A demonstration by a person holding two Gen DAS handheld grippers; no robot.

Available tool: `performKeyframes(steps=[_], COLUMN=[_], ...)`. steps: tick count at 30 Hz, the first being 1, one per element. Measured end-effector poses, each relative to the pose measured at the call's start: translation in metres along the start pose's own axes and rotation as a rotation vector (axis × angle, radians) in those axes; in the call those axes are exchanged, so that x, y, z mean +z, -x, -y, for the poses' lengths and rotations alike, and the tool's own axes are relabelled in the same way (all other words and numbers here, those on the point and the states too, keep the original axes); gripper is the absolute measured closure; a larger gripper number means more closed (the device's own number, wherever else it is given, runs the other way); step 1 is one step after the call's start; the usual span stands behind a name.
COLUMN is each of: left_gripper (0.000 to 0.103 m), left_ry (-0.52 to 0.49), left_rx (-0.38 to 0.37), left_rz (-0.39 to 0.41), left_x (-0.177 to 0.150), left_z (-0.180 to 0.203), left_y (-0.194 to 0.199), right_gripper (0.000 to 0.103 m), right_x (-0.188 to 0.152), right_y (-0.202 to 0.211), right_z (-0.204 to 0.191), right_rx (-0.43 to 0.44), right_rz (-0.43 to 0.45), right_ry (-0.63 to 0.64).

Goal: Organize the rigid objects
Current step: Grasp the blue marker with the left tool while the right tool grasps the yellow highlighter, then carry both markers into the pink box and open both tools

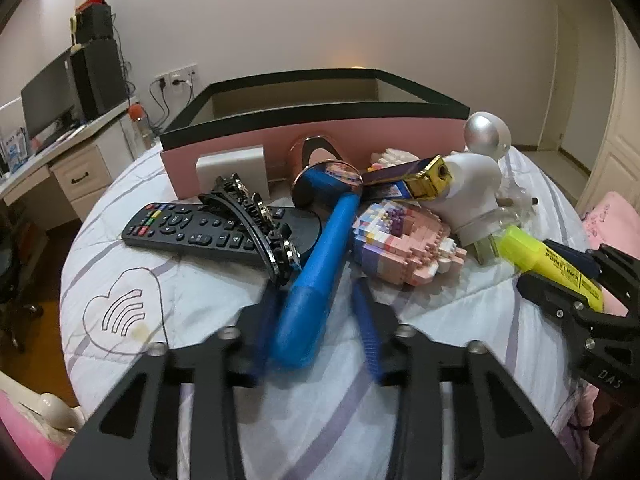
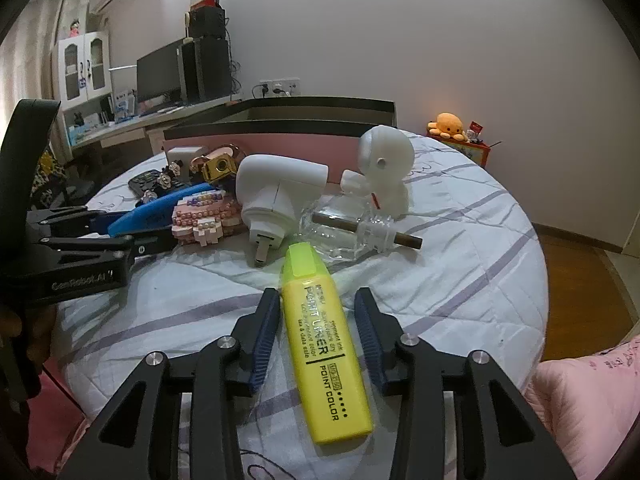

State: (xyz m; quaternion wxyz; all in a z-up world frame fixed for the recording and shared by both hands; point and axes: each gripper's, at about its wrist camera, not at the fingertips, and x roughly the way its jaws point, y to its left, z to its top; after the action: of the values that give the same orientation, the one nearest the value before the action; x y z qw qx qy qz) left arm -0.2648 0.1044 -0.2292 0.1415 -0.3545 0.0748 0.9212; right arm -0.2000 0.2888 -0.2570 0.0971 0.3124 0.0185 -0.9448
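My left gripper [image 1: 316, 320] straddles the blue handle [image 1: 310, 280], jaws open; my right gripper [image 2: 316, 336] likewise brackets the yellow highlighter [image 2: 324, 344], ungripped. Pick-up stage, I judge: next, close both, then carry to the pink box [image 1: 360, 132].

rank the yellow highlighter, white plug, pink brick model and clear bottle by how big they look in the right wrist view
1. yellow highlighter, though it lies nearest the camera, which inflates it
2. white plug
3. clear bottle and pink brick model look about alike, so unranked
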Motion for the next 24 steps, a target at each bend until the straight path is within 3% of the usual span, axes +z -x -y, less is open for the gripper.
performKeyframes(steps=[1,6,10,14,17,20,22,23,24], left_gripper=[0.083,0.085,0.085,0.083,0.076,0.053,0.013,0.013,0.018], left_ry=[0.001,-0.010,0.009,0.033,0.038,0.074,0.026,-0.029,-0.074], left_rx=[0.000,-0.005,-0.024,-0.031,-0.042,-0.112,-0.189,-0.172,-0.099], left_rz=[-0.006,-0.011,-0.005,0.011,0.046,0.065,0.061,0.060,0.073], left_x=[-0.002,-0.017,-0.024,-0.024,-0.027,-0.029,-0.029,-0.030,-0.032], left_z=[0.001,0.006,0.006,0.006,0.005,0.004,0.013,0.023,0.033], left_y=[0.004,0.023,0.029,0.024,0.020,0.019,0.018,0.018,0.018], right_gripper=[0.056,0.055,0.076,0.076,0.076,0.076,0.076,0.076,0.076], right_x=[0.000,-0.002,-0.003,-0.004,-0.005,-0.008,-0.008,-0.008,-0.008], right_y=[0.000,0.001,0.003,0.002,0.002,0.001,0.001,0.001,0.002], right_z=[0.001,-0.001,-0.006,-0.008,-0.007,-0.006,-0.004,-0.003,-0.003], right_rx=[0.012,0.013,0.007,0.002,0.008,0.012,0.019,0.022,0.022], right_rz=[0.003,0.019,0.010,0.004,0.013,0.029,0.031,0.031,0.031], right_ry=[-0.007,-0.022,-0.012,0.009,0.002,0.002,-0.008,-0.016,-0.017])
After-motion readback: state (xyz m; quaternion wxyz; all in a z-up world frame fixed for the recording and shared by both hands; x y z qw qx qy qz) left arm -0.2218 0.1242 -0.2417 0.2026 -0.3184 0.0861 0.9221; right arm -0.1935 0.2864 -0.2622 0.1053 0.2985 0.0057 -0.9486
